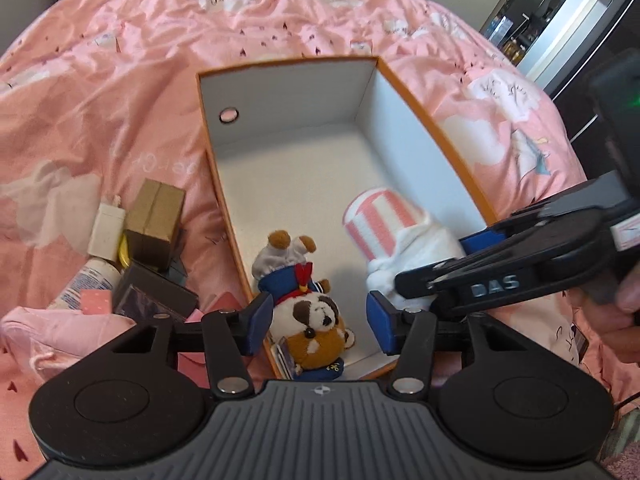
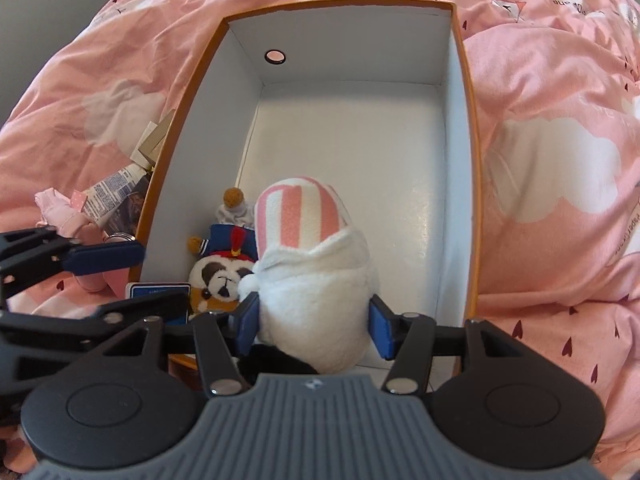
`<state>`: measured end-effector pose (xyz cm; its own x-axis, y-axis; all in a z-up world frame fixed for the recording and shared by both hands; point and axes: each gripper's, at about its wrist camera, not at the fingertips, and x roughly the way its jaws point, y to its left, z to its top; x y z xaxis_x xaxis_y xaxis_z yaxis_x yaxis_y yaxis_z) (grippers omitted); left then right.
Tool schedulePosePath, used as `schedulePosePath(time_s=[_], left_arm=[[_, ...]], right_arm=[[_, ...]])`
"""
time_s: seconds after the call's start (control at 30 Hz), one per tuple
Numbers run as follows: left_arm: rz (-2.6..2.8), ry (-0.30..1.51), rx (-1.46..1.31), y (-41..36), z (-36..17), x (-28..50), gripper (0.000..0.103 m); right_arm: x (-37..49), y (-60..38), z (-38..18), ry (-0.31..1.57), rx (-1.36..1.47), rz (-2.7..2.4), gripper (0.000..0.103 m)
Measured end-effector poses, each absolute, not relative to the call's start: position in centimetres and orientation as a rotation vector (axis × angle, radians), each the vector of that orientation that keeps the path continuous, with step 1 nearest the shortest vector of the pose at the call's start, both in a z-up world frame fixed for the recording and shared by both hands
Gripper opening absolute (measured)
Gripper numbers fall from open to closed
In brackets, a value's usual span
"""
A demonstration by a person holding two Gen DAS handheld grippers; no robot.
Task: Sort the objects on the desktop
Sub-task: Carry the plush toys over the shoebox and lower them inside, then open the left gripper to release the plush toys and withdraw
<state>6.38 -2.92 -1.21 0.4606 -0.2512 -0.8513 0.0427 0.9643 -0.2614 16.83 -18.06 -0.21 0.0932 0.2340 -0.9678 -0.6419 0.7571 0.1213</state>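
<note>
Right wrist: jaws straddle white plush (image 2: 316, 316) in box (image 2: 456, 160).

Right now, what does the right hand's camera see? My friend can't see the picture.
The right gripper has its blue pads around a white plush toy with a pink-striped cap, inside an open orange box. A panda-faced plush in a blue sailor suit lies beside it, and the box sits on a pink quilt.

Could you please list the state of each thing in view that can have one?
Orange box: open, no lid on it.
Panda plush: in the box, lying head toward the camera.
White plush: in the box, between the right gripper's pads.
Left gripper: open above the panda plush.
Right gripper: closed on the white plush.
</note>
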Motion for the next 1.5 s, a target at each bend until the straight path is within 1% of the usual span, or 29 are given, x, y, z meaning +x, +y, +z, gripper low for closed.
schedulePosePath(time_s=[0.17,0.37,0.53,0.57,0.63,0.73,0.83,0.87,0.93,0.97,1.0,1.07,1.1,1.17,1.23,1.27,1.3,1.33,1.37,1.4,1.5], left_arm=[[-0.165,1.035,-0.218,-2.1,0.0,5.9,0.06],[-0.136,1.063,-0.249,-0.9,-1.2,6.1,0.06],[-0.128,1.086,-0.267,-0.4,-2.2,6.2,0.06],[-0.128,1.088,-0.271,-0.4,-2.3,6.3,0.06],[-0.131,1.092,-0.278,-0.4,-2.5,6.3,0.06],[-0.129,1.1,-0.276,-0.5,-2.7,6.4,0.056],[-0.127,1.111,-0.279,-0.6,-3.2,6.7,0.046],[-0.127,1.117,-0.279,-0.6,-3.3,6.8,0.041],[-0.133,1.122,-0.274,-0.7,-3.6,6.9,0.038],[-0.138,1.121,-0.272,-0.8,-3.7,7.0,0.033],[-0.136,1.119,-0.268,-0.9,-3.7,7.0,0.032],[-0.128,1.115,-0.251,-1.1,-3.9,7.1,0.028],[-0.125,1.115,-0.243,-1.1,-3.9,7.1,0.024],[-0.12,1.112,-0.236,-1.1,-3.9,7.2,0.02],[-0.116,1.106,-0.224,-1.1,-4.0,7.3,0.017],[-0.117,1.102,-0.215,-1.2,-4.0,7.3,0.015],[-0.121,1.095,-0.202,-1.3,-3.9,7.3,0.014],[-0.125,1.087,-0.191,-1.5,-3.8,7.3,0.014],[-0.126,1.081,-0.188,-1.5,-3.8,7.4,0.014],[-0.128,1.074,-0.188,-1.6,-3.8,7.5,0.014],[-0.148,1.047,-0.163,-2.2,-3.8,8.0,0.013]], right_arm=[[17.0,-16.7,-1.9,1.371,-0.38,0.666,0.059],[17.5,-16.6,-3.8,1.417,-0.385,0.636,0.063],[17.3,-16.8,-3.2,1.402,-0.383,0.653,0.066],[17.2,-16.9,-2.9,1.393,-0.383,0.657,0.069],[17.0,-17.2,-2.0,1.367,-0.39,0.663,0.07],[16.4,-18.2,0.6,1.291,-0.387,0.695,0.072],[16.5,-19.8,3.7,1.179,-0.364,0.696,0.072],[16.8,-20.3,4.4,1.139,-0.359,0.675,0.071],[17.8,-21.5,5.3,1.082,-0.349,0.615,0.07],[18.4,-22.0,5.3,1.07,-0.347,0.587,0.067],[19.1,-22.4,4.9,1.072,-0.339,0.562,0.062],[20.1,-23.1,3.7,1.108,-0.312,0.545,0.06],[20.4,-23.4,3.0,1.125,-0.294,0.548,0.056],[20.6,-23.9,1.7,1.153,-0.263,0.554,0.053],[20.5,-24.0,0.6,1.161,-0.242,0.554,0.044],[20.3,-24.0,0.2,1.15,-0.247,0.53,0.036],[20.1,-24.1,0.0,1.134,-0.259,0.508,0.023],[19.9,-24.3,-0.2,1.117,-0.269,0.492,0.017],[19.9,-24.8,-0.2,1.106,-0.259,0.479,0.008],[19.9,-25.3,-0.3,1.106,-0.239,0.479,0.006],[19.6,-26.8,-0.4,1.106,-0.218,0.46,0.006]])
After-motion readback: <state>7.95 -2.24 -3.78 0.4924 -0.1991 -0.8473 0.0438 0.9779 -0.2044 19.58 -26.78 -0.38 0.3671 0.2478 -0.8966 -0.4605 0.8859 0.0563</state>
